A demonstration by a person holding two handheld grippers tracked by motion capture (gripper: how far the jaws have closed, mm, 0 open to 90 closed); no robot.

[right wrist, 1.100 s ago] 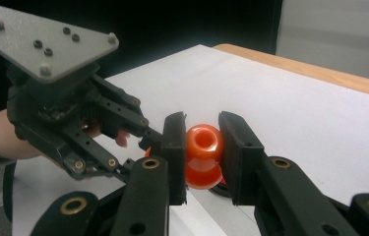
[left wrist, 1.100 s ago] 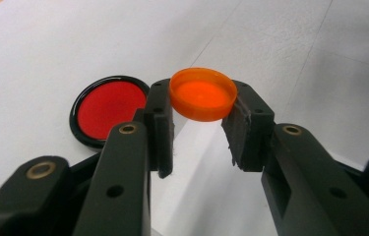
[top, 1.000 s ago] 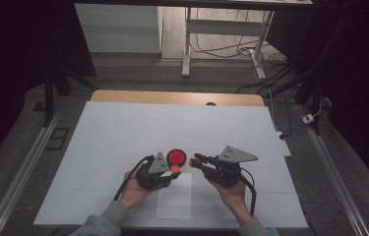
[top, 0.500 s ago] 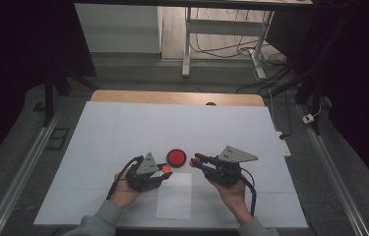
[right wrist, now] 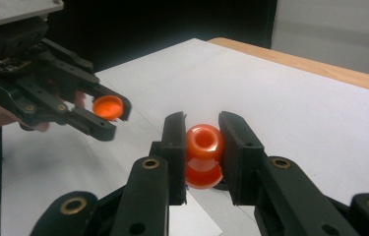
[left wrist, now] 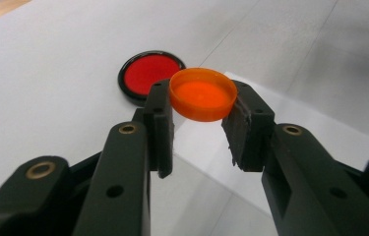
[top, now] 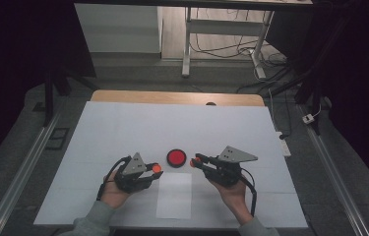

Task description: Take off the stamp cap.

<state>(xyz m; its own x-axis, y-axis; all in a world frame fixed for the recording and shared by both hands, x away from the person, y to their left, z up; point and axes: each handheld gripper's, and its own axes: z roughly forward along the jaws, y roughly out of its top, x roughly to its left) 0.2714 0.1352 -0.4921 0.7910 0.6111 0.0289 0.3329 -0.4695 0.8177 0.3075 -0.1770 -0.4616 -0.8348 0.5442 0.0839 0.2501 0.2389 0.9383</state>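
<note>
Orange cap [left wrist: 203,93] pinched in left claw [left wrist: 199,125], orange bottle [right wrist: 203,155] in right claw [right wrist: 201,147]

From the high view you look forward and down over the whole white table [top: 123,132], with your forearms entering at the bottom edge and the floor beyond. The left gripper view sits close behind its own jaws, low over the table, facing the red disc [left wrist: 151,77] that the high view places between your hands. The right gripper view, equally close and low, faces across the table toward the left gripper [right wrist: 109,109].
</note>
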